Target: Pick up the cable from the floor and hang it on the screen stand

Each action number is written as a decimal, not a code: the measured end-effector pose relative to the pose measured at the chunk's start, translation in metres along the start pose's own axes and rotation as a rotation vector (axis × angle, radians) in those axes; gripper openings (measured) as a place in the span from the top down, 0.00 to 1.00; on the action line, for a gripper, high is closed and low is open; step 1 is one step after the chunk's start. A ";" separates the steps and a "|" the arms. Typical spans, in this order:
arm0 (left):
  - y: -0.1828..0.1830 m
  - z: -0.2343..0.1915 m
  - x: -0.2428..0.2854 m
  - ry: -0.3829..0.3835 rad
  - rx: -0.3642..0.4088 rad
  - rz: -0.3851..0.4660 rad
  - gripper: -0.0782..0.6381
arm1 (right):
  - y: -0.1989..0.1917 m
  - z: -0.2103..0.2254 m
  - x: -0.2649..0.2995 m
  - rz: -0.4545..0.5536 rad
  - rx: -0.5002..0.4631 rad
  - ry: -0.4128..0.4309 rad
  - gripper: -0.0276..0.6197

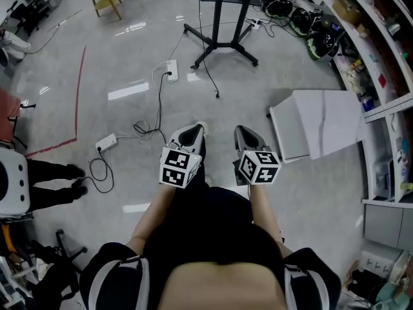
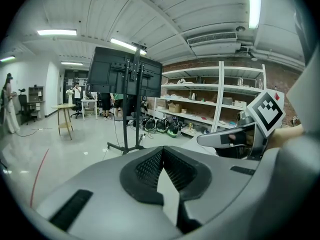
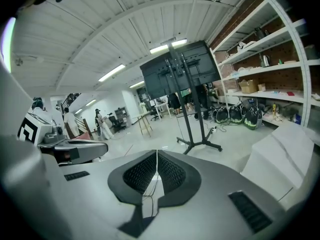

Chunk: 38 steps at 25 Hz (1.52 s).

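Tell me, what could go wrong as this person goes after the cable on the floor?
The black cable runs into a power strip, so tugging it may drag the strip along. A thinner cable trails from the screen stand nearby; grabbing the wrong one seems possible. Both hand-held grippers, left and right, are shut and must open first.

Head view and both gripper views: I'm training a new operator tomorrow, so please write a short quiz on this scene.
1. True or false: the left gripper and the right gripper both have their jaws together with nothing between them.
2. The screen stand is: A) upright, ahead of the person; B) between the grippers; C) lying flat.
3. Fill in: the black cable lies on the ____.
Key: 1 true; 2 A; 3 floor.
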<state>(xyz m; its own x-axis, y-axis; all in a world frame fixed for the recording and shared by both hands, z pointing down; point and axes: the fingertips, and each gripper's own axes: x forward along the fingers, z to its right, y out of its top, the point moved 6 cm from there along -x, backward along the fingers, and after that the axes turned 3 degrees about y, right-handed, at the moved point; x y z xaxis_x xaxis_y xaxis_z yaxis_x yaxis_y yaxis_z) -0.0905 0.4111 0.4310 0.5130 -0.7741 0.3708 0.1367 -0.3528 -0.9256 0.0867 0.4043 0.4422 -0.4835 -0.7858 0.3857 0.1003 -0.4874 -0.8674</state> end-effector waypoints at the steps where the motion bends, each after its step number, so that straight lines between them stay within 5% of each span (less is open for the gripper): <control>1: 0.002 -0.004 0.004 0.006 -0.005 0.008 0.88 | 0.002 0.000 0.005 0.000 -0.002 0.002 0.92; 14: 0.018 -0.055 0.083 -0.024 -0.036 -0.011 0.88 | 0.029 0.029 0.082 -0.037 0.012 -0.006 0.92; 38: 0.117 -0.186 0.251 -0.056 -0.031 -0.025 0.88 | 0.159 0.104 0.263 -0.041 0.017 -0.020 0.92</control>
<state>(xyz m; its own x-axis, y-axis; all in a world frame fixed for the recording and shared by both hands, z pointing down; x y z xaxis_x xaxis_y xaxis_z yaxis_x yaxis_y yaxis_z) -0.1032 0.0777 0.4302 0.5567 -0.7342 0.3886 0.1249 -0.3886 -0.9129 0.0664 0.0806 0.4386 -0.4701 -0.7725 0.4270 0.0956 -0.5255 -0.8454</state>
